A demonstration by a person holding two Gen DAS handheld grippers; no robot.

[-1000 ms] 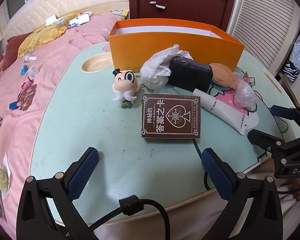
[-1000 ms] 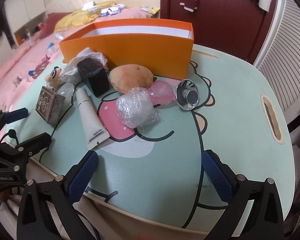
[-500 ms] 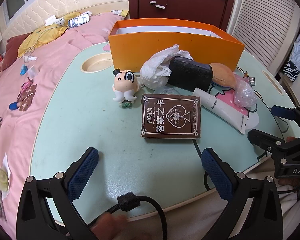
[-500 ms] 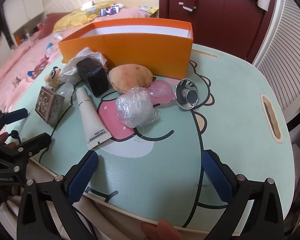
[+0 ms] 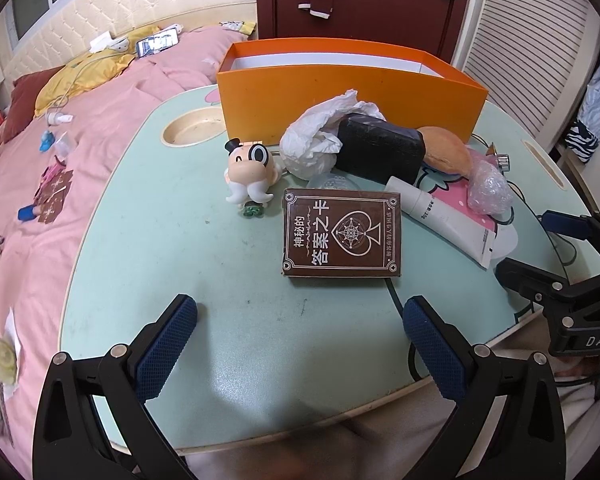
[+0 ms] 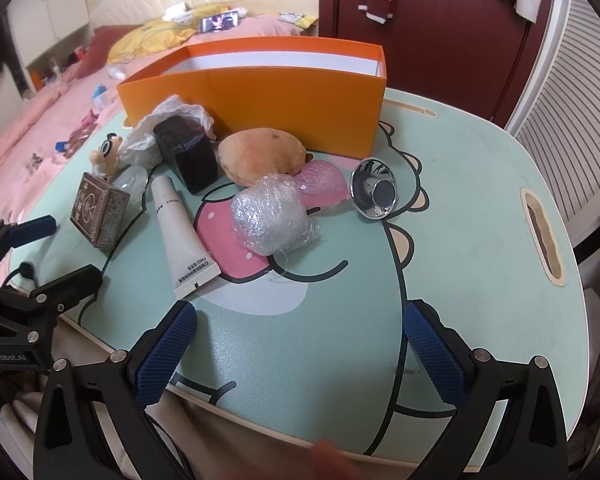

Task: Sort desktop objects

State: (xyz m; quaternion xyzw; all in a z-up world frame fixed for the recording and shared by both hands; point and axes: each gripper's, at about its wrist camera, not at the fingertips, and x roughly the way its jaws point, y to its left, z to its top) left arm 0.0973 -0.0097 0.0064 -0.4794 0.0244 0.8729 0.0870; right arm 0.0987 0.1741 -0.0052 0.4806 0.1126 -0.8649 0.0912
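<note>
An open orange box (image 5: 348, 92) stands at the back of the green table (image 5: 180, 248); it also shows in the right wrist view (image 6: 260, 104). In front lie a brown card box (image 5: 342, 238), a cartoon figurine (image 5: 250, 170), crumpled white paper (image 5: 320, 138), a black case (image 5: 380, 152), a tan plush (image 6: 262, 156), a white tube (image 6: 180, 228), a plastic-wrap ball (image 6: 272, 216) and a chrome cup (image 6: 374, 194). My left gripper (image 5: 300, 344) is open and empty near the front edge. My right gripper (image 6: 300, 344) is open and empty, short of the wrap ball.
A pink bed (image 5: 40, 168) with small items lies left of the table. A dark red wardrobe (image 6: 440, 28) and a slatted panel (image 5: 532, 40) stand behind. The table has a round recess (image 5: 192, 130) and a slot (image 6: 544, 236). A black cable (image 5: 400, 320) runs off the front edge.
Both grippers have stayed almost still and open. The cable loop between the left fingers has dropped out of sight. A fingertip shows at the bottom of the right view.
</note>
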